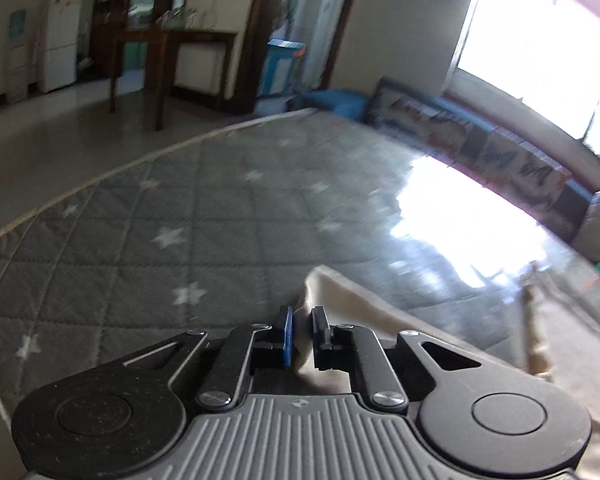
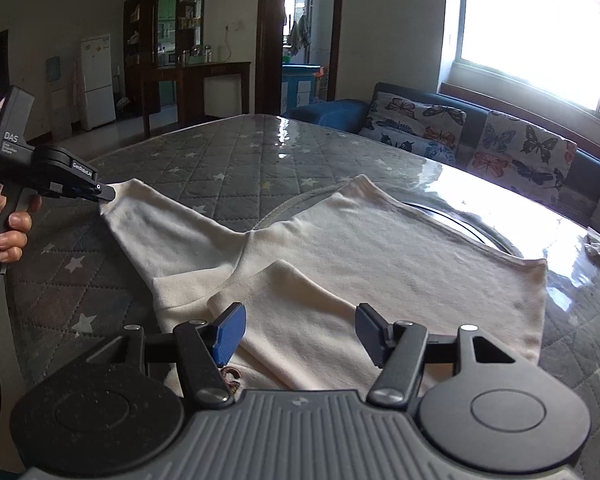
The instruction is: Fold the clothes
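grey star-quilted table under glossy film; left tongs pinching the cream garment at its sleeve tip, right tongs spread above its near fold: slick film may let the garment slide, spoiling alignment.

"DAS", "GenRobot.AI" on left claw body

A cream-white soft knit long-sleeved top lies spread flat on the grey star-quilted desk, one sleeve stretched out to the left with its cuff lifted, the other sleeve folded across the body near the front edge.
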Available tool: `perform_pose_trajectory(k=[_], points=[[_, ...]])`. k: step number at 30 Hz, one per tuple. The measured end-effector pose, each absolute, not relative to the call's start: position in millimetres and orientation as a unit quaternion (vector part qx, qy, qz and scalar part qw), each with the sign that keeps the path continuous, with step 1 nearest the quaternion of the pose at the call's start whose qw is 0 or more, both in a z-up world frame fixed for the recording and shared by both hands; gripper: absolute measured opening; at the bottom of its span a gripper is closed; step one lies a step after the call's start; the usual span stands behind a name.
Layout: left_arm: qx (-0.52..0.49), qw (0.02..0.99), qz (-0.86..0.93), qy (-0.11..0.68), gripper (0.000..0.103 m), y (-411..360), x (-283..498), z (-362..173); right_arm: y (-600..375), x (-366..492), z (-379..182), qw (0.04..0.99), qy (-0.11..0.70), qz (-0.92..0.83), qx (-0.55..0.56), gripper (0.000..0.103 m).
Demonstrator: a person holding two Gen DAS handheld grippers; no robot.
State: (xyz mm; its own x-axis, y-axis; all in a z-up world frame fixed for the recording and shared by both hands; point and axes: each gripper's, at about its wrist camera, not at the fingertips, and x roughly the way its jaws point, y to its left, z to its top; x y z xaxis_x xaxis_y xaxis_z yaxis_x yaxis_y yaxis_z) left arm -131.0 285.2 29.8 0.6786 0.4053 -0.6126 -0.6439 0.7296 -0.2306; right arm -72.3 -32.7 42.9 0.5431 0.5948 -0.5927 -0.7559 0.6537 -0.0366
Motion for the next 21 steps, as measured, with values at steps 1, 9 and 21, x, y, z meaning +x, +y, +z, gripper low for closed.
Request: perform_pose_trajectory(k=[1,9,21], points=[[-0.219,0.896,0.282,0.264,0.010,280,-133,34,-37,-72,44,0.869,0.275,0.387,-0.141,0.062],[-0.206,0.940,0.130,0.237,0.010,213,-123,77,-81,-64,53,0.891,0.275,0.351,-0.085,0.061],[-0.173,0.949,-0.082,0.252,0.010,97,-72,81,-149,-48,61,0.914,0.284,0.291,-0.006,0.054]])
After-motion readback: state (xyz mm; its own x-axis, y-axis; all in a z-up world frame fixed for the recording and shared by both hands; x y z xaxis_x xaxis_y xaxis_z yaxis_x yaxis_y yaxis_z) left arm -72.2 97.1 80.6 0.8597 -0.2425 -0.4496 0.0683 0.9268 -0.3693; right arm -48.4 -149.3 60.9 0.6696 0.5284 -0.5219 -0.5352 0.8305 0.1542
